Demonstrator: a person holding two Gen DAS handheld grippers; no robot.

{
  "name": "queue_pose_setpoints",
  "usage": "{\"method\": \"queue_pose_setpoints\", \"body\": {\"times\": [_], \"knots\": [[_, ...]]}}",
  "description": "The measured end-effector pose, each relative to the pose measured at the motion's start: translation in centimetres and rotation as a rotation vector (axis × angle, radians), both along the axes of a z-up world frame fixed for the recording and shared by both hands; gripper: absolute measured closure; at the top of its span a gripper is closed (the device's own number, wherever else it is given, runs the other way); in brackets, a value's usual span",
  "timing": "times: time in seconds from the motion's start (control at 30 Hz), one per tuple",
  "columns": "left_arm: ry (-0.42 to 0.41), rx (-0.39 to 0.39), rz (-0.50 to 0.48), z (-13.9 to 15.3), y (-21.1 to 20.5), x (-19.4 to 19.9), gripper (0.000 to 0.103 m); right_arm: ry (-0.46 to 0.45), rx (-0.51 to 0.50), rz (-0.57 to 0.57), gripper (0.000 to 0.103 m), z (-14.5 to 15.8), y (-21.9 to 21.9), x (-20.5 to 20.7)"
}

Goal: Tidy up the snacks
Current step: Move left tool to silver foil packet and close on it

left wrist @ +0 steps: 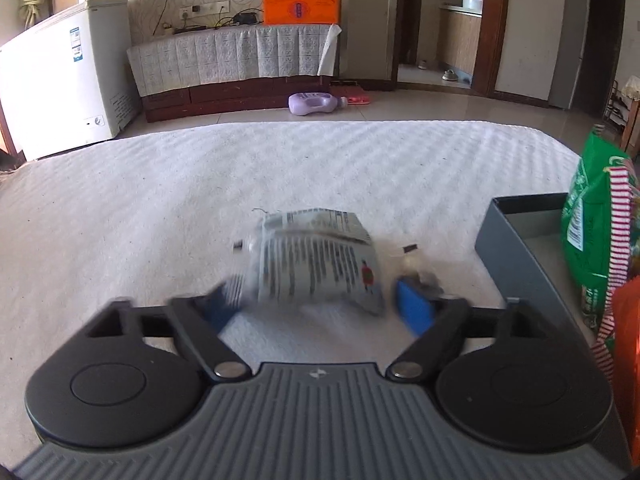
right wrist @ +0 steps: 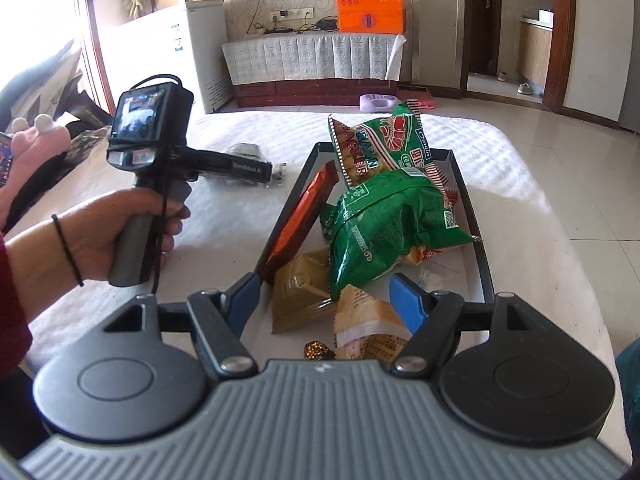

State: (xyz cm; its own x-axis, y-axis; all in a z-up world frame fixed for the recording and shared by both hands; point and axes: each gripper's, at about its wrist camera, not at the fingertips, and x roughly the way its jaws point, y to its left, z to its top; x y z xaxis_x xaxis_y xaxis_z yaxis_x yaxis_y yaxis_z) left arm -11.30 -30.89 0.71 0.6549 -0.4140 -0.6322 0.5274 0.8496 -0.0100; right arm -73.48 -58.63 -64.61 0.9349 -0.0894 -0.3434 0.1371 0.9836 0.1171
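A silver snack packet (left wrist: 316,258) with printed text lies on the white cloth between the blue pads of my left gripper (left wrist: 320,304); the jaws stand wide open around it and the view is blurred. The same packet (right wrist: 246,152) shows past the left gripper (right wrist: 276,174) in the right wrist view. The dark tray (right wrist: 480,248) holds two green prawn-cracker bags (right wrist: 384,224), an orange-brown bar (right wrist: 304,216), tan packets (right wrist: 298,292) and a gold-wrapped sweet (right wrist: 318,349). My right gripper (right wrist: 326,302) is open and empty over the tray's near end.
The tray's corner (left wrist: 516,236) and the green bags (left wrist: 588,236) stand at the left view's right edge. The table's rounded far edge (left wrist: 320,126) drops to a tiled floor. A pink plush toy (right wrist: 36,140) lies off the table's left side.
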Motion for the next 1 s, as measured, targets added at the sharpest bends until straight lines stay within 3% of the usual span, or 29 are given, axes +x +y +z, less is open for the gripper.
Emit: {"method": "queue_pose_setpoints", "body": {"times": [0.03, 0.1, 0.2, 0.4, 0.53, 0.57, 0.63, 0.7, 0.73, 0.87, 1.0], "knots": [[0.002, -0.009, 0.006, 0.1, 0.2, -0.1, 0.034, -0.010, 0.000, 0.003, 0.030, 0.1, 0.1, -0.1], [0.021, -0.037, 0.003, 0.2, 0.9, -0.4, 0.060, -0.028, -0.001, 0.013, 0.030, 0.3, 0.4, -0.2], [0.042, -0.051, -0.012, 0.4, 2.1, -0.9, 0.087, -0.046, -0.006, 0.037, 0.031, 0.6, 1.2, 0.0], [0.067, -0.049, 0.042, 1.1, 6.7, -0.7, 0.095, -0.083, 0.025, 0.113, 0.041, 2.4, 3.6, 2.5], [0.082, -0.033, 0.053, 0.9, 9.2, 0.1, 0.095, -0.031, -0.064, 0.133, 0.048, 3.8, 5.9, 6.9], [0.087, -0.052, 0.044, 1.0, 9.8, 0.2, 0.094, -0.009, -0.080, 0.130, 0.050, 4.1, 6.1, 8.4], [0.066, -0.054, 0.050, 1.3, 10.2, 0.5, 0.081, 0.045, -0.098, 0.113, 0.052, 4.4, 5.9, 11.4], [0.023, -0.065, 0.041, 1.9, 10.3, 0.6, 0.022, 0.092, -0.099, 0.096, 0.052, 4.5, 5.4, 14.3], [-0.007, -0.076, 0.028, 2.1, 10.3, 0.6, 0.015, 0.114, -0.093, 0.090, 0.053, 4.4, 5.2, 15.6], [-0.092, -0.029, -0.091, 2.6, 8.2, 0.5, 0.013, 0.164, -0.104, 0.065, 0.053, 4.2, 4.7, 19.4], [-0.076, 0.018, -0.081, 1.4, 6.7, 1.4, 0.013, 0.192, -0.103, 0.048, 0.054, 3.8, 4.2, 22.1]]}}
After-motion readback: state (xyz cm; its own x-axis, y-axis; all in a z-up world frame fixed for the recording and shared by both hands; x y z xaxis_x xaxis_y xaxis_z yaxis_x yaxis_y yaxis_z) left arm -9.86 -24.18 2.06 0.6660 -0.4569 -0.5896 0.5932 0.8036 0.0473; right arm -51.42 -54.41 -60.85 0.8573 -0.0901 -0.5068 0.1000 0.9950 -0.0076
